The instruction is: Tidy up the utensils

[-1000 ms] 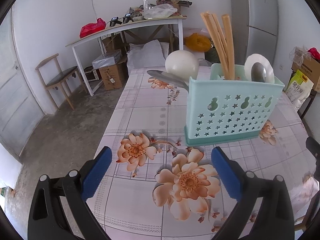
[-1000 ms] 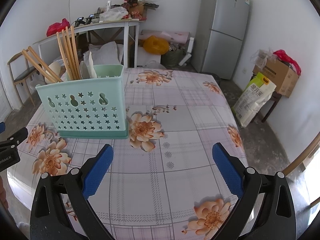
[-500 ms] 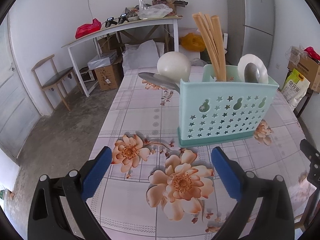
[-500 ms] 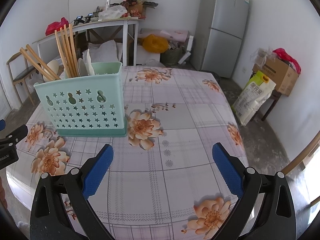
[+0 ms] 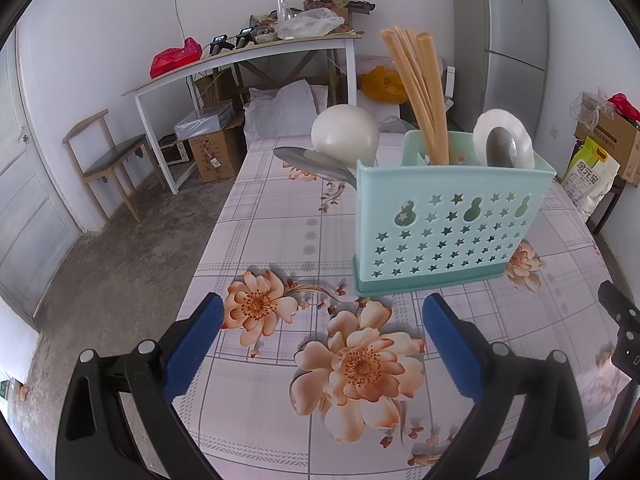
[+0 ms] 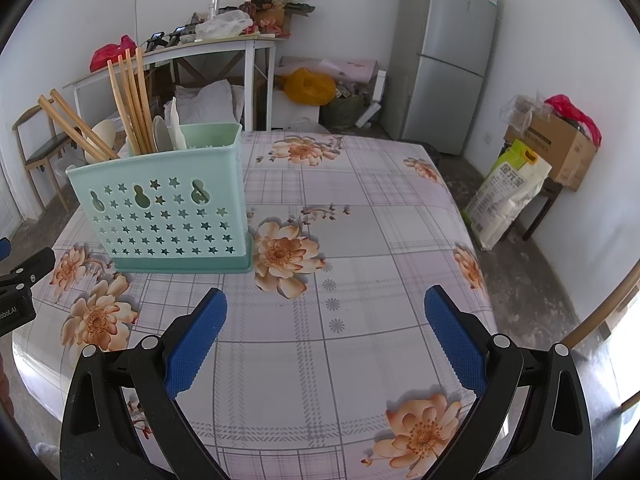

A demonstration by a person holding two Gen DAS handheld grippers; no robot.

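A pale green utensil caddy (image 5: 448,228) with star-shaped holes stands upright on the floral tablecloth (image 5: 280,216). Wooden chopsticks (image 5: 420,92), a white ladle (image 5: 346,134), a metal spoon (image 5: 316,164) and a white spoon (image 5: 504,140) stick out of it. My left gripper (image 5: 322,344) hangs open over the cloth just in front of the caddy, holding nothing. In the right wrist view the caddy (image 6: 168,208) sits far left with chopsticks (image 6: 132,100) leaning out. My right gripper (image 6: 324,336) is open and empty, to the right of the caddy.
A white desk (image 5: 240,60) piled with clutter stands behind the table, with a wooden chair (image 5: 108,160) and boxes (image 5: 208,148) beside it. A grey fridge (image 6: 448,56) is at the back right. A sack (image 6: 504,196) and a carton (image 6: 560,148) sit by the right wall.
The left gripper has drawn back and shifted slightly, so the caddy sits a little farther and lower in view. The right view barely changes. Both grippers stay open.
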